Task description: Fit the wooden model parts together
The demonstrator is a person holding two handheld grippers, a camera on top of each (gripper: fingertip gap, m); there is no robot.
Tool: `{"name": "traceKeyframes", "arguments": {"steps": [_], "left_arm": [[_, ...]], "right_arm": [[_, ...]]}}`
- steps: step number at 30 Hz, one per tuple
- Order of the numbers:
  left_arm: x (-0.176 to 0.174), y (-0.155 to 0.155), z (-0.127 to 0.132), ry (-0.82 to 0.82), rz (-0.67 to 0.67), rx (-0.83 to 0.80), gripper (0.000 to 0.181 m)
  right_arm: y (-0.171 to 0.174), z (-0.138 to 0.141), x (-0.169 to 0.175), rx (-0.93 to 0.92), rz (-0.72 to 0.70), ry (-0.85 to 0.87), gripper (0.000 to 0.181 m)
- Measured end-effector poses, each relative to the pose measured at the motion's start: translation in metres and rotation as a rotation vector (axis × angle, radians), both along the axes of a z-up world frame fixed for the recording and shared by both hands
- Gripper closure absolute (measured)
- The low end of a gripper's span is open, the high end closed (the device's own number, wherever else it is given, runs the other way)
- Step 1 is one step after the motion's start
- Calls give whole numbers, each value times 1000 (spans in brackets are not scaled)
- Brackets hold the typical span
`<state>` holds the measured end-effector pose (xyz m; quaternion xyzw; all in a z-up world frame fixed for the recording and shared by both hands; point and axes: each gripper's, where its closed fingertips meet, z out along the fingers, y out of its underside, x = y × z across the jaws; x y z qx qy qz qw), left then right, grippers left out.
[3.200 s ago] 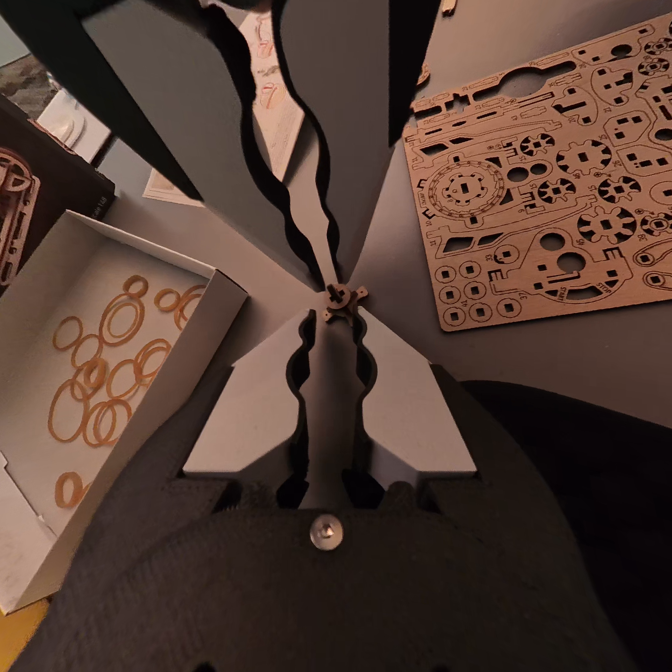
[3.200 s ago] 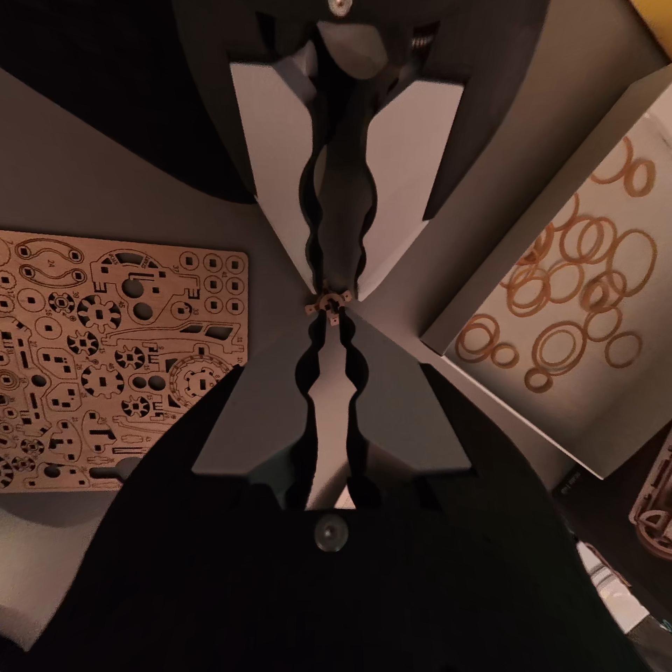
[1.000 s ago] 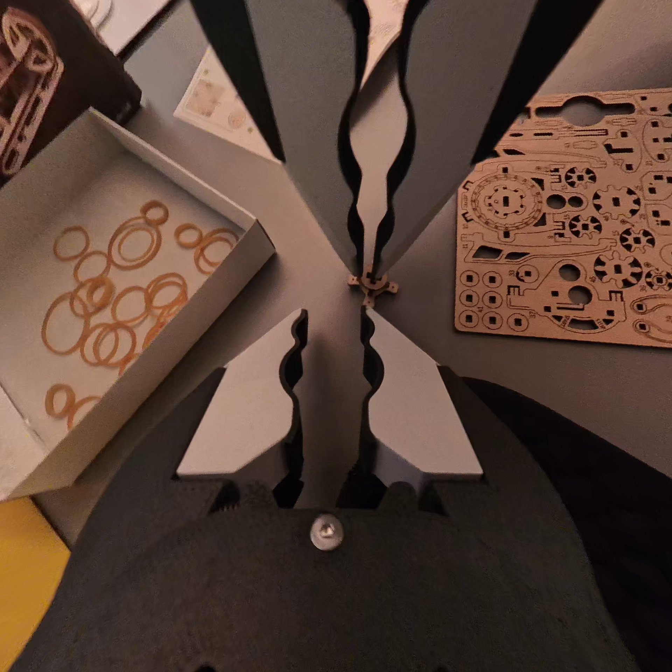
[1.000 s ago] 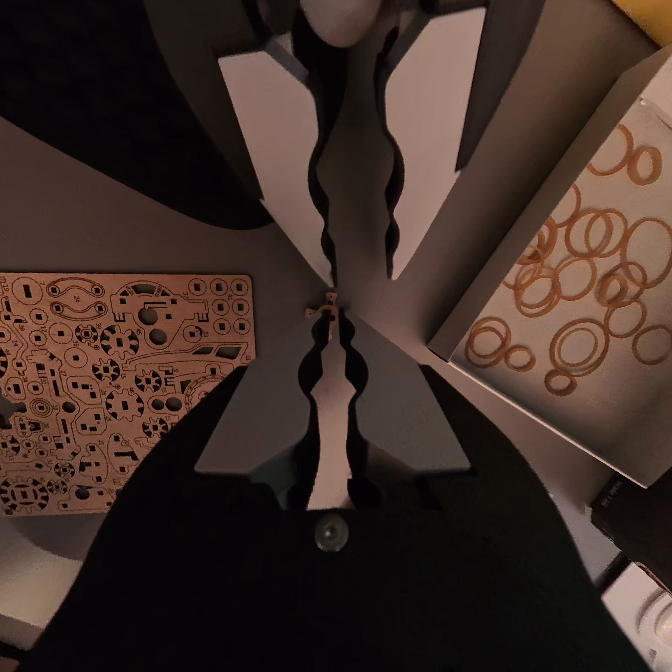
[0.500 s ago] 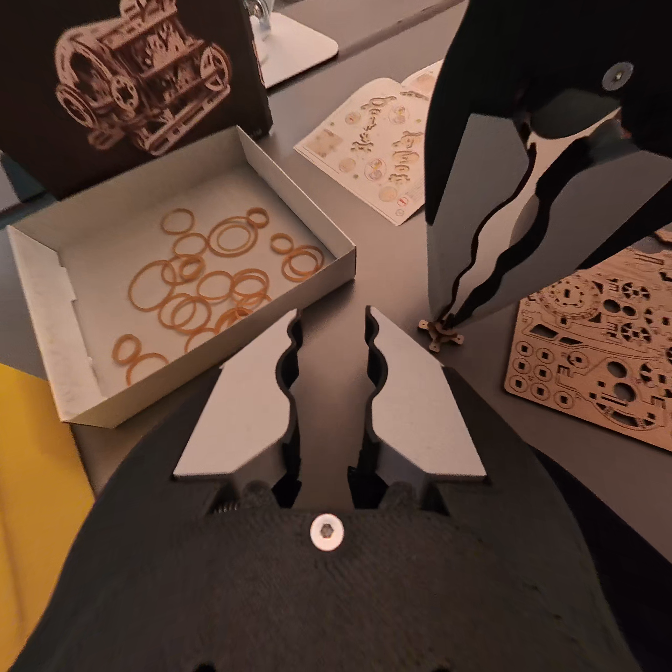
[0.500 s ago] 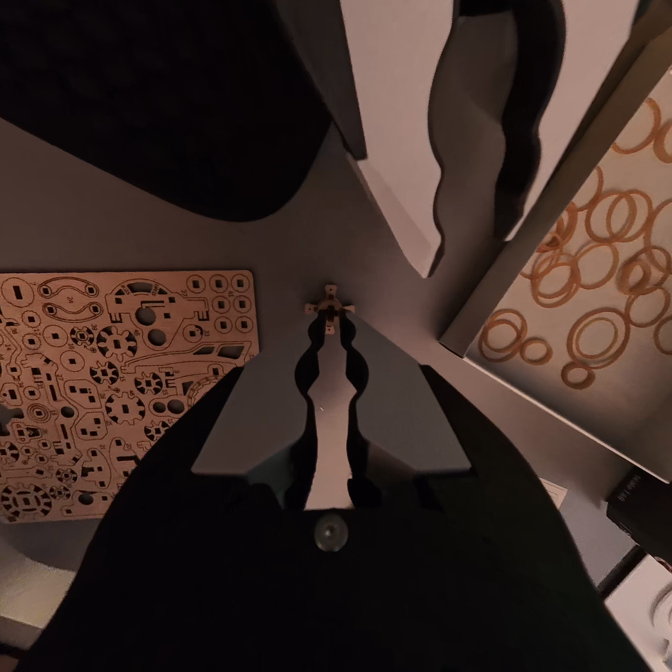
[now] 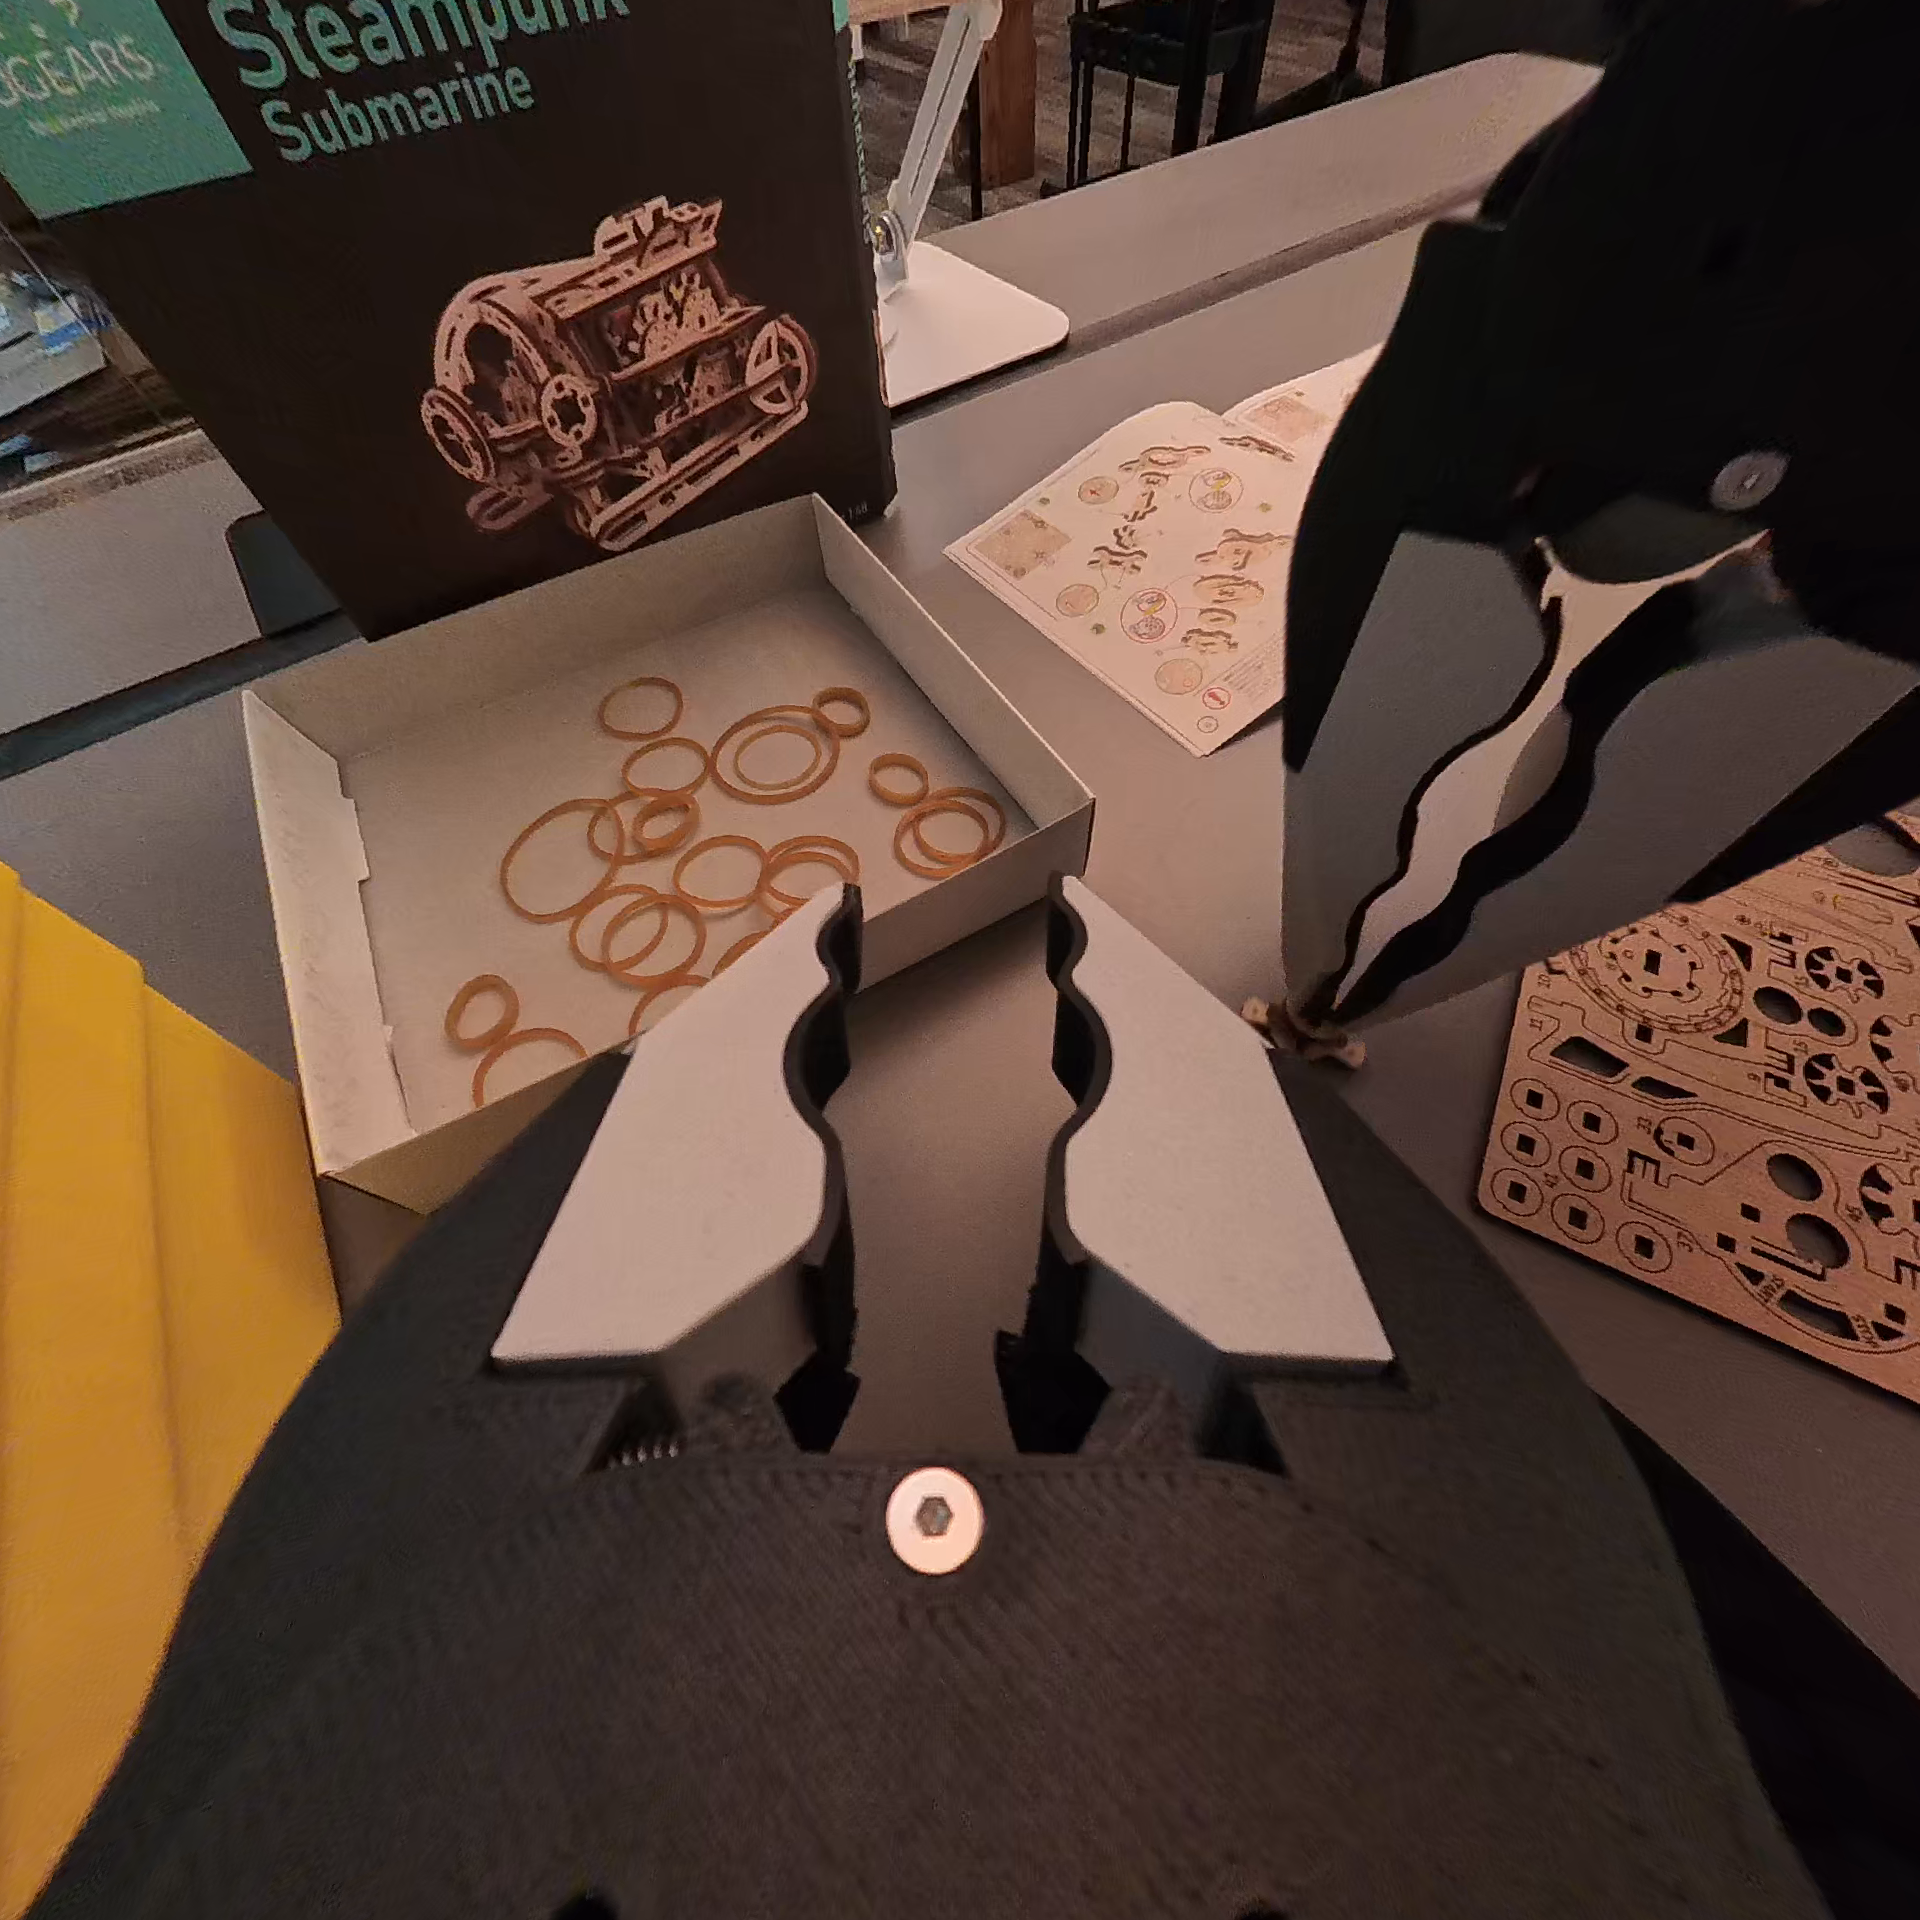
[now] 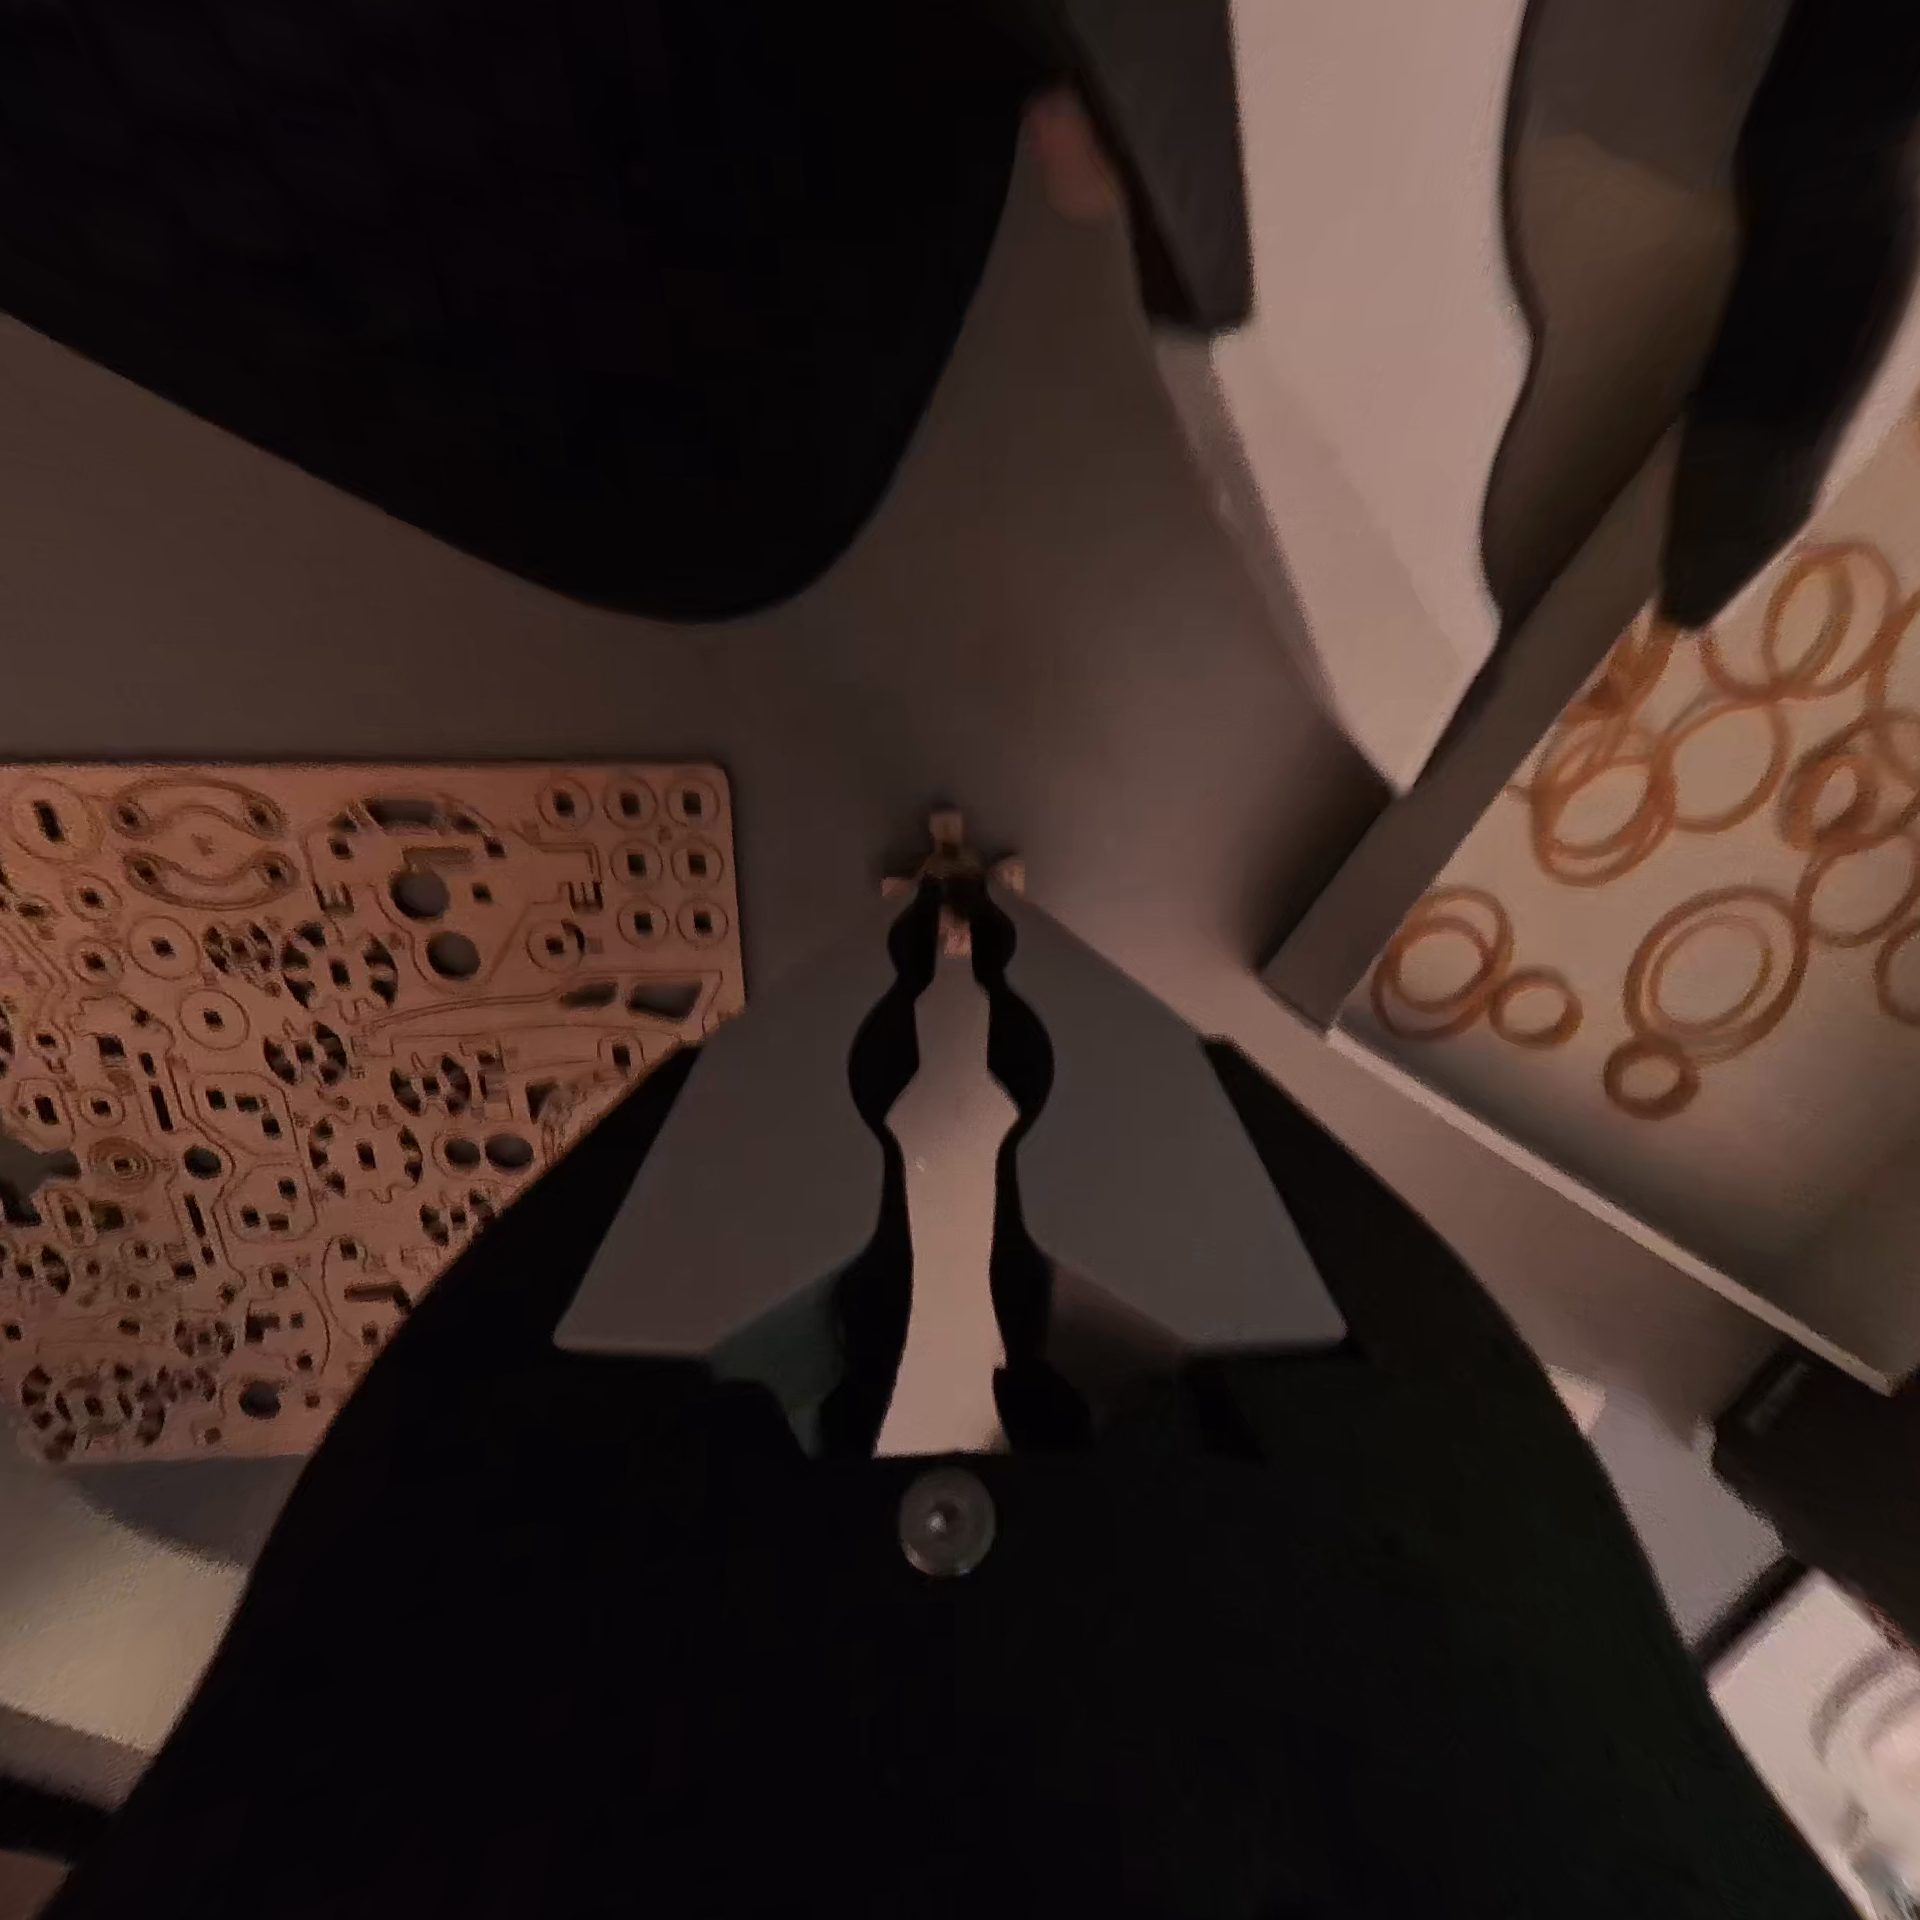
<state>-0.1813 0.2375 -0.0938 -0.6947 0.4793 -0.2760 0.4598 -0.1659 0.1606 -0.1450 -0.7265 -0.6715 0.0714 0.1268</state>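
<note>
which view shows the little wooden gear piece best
The right wrist view: the small wooden gear piece sits centred at the tips of the shut right gripper, prongs visible. In the left wrist view it is small and off to the right, partly hidden by the left gripper.

Dim warm light; right wrist view blurred.
</note>
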Motion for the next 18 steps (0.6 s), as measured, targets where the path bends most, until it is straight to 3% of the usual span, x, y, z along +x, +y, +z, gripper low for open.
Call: {"name": "traceKeyframes", "arguments": {"steps": [1, 11, 13, 18], "left_arm": [[0, 0, 0, 0, 0, -4, 148], [0, -1, 0, -14, -8, -33, 148], [0, -2, 1, -17, -10, -33, 147], [1, -4, 0, -13, -20, -30, 147]], "right_arm": [[-1, 3, -2, -2, 3, 16, 176], [1, 9, -2, 13, 1, -26, 177], [-1, 0, 4, -7, -2, -74, 173], [1, 13, 1, 25, -7, -42, 176]]}}
